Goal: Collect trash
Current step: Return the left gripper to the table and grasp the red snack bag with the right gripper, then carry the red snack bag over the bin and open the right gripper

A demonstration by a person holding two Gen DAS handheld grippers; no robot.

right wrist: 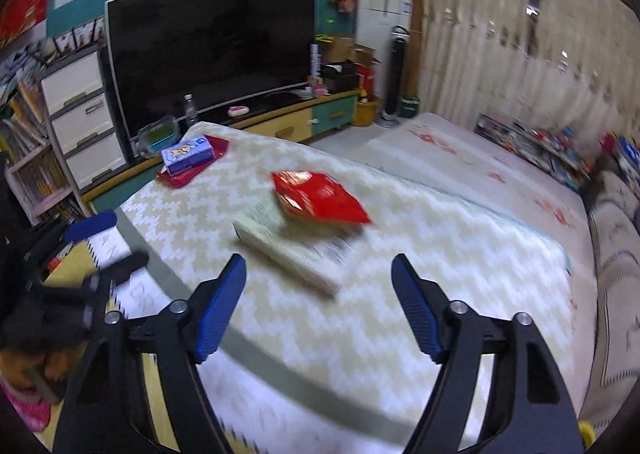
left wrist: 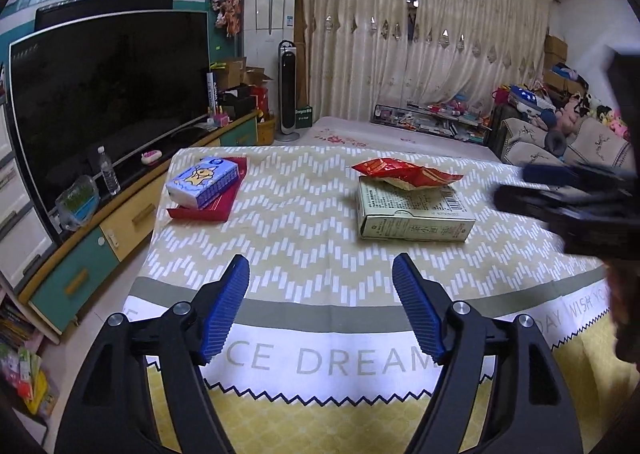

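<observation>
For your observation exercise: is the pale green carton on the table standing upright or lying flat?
Lying flat. The pale green carton rests on a broad face on the tablecloth, its printed end facing the camera, with the red snack wrapper lying on top.

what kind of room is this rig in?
Most likely a home living room: a large TV on a low cabinet, long curtains, a sofa piled with plush toys, and a cloth-covered table.
</observation>
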